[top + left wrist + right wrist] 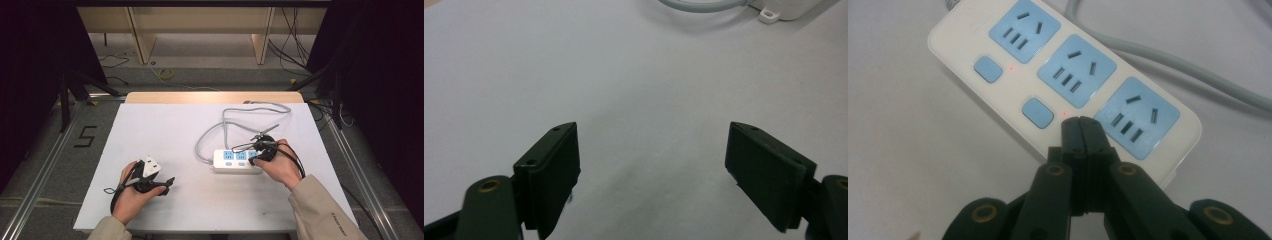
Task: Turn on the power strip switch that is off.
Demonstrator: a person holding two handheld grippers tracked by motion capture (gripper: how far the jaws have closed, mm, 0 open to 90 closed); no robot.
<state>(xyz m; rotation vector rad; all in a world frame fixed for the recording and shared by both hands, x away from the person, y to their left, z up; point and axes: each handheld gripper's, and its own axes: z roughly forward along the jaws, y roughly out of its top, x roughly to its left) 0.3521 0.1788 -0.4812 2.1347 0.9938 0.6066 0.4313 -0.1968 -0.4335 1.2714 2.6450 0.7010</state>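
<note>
The right gripper [1082, 125], jaws pressed together, tipped onto the white three-socket power strip [998, 55]'s near-edge switch row; the left gripper [651, 175] lay spread, well apart.

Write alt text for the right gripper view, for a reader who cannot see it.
The right gripper, jaws shut together, rests its tip on a white power strip where a third switch would sit. The strip has three blue sockets and two blue switches, each beside a small red light; its grey cable runs off behind.

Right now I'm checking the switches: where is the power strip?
High view: the power strip lies right of the table's centre, under the shut right gripper.
</note>
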